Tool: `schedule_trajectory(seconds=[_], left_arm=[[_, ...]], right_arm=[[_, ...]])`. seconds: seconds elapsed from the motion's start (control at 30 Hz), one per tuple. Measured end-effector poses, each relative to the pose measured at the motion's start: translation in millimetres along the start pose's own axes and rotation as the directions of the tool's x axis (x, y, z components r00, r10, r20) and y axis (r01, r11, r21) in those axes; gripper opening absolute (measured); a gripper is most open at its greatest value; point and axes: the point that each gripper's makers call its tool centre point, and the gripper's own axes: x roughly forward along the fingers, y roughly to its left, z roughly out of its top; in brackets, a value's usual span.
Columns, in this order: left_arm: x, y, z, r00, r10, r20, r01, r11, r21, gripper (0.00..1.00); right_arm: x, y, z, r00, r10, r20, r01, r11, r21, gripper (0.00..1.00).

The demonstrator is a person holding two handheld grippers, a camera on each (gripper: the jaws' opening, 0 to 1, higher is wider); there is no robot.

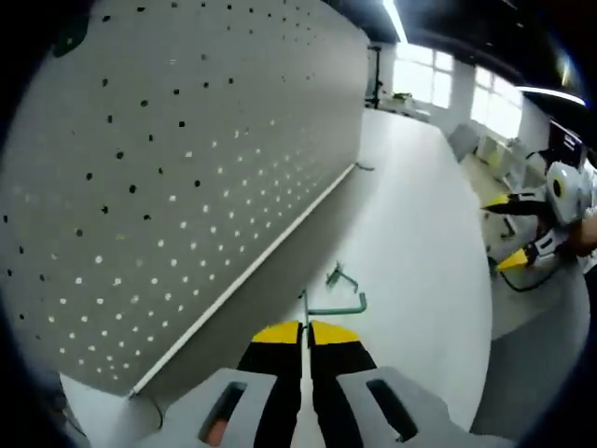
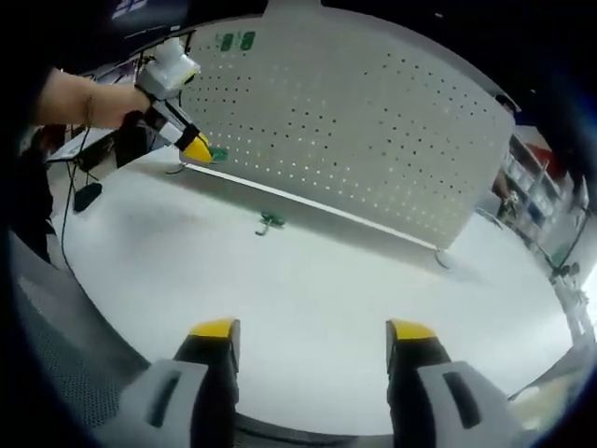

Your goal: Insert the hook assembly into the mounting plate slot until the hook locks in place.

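Beside the pegboard [image 1: 187,187], the left gripper [image 1: 305,329] pinches a green hook [image 1: 338,303] over the white tabletop [image 1: 420,233]. Another hook [image 2: 270,222] lies below the pegboard; the right gripper [image 2: 312,336] hangs spread wide, well apart.

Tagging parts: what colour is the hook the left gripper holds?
Green hook, clearest in the left gripper view, pinched by the left gripper.

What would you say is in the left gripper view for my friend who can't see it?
The left hand-held gripper has its yellow-tipped jaws shut on a green metal hook above a white table. A second green hook lies just beyond it. A grey pegboard stands along the table's left side.
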Motion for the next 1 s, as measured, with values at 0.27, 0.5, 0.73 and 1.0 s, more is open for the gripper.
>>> schedule_trajectory(seconds=[0.27,0.5,0.73,1.0], left_arm=[[-35.8,-16.4,4.7,0.999,0.007,0.037,-0.006,0.999,-0.033,0.01],[-63.6,-36.9,1.9,0.999,0.004,0.05,-0.004,1.0,-0.006,0.01],[-88.0,-48.8,2.9,0.995,0.054,0.082,-0.056,0.998,0.025,0.01],[-114.3,-59.1,3.6,0.987,0.091,0.132,-0.087,0.996,-0.037,0.01]], right_arm=[[-5.5,0.9,11.6,0.998,0.011,0.056,-0.014,0.999,0.048,0.57],[-3.5,15.0,16.9,0.993,0.088,0.077,-0.097,0.988,0.122,0.57],[-5.3,29.2,32.7,0.981,0.138,0.134,-0.152,0.983,0.1,0.6],[-8.6,56.9,40.0,0.965,0.227,0.134,-0.245,0.961,0.131,0.6]])
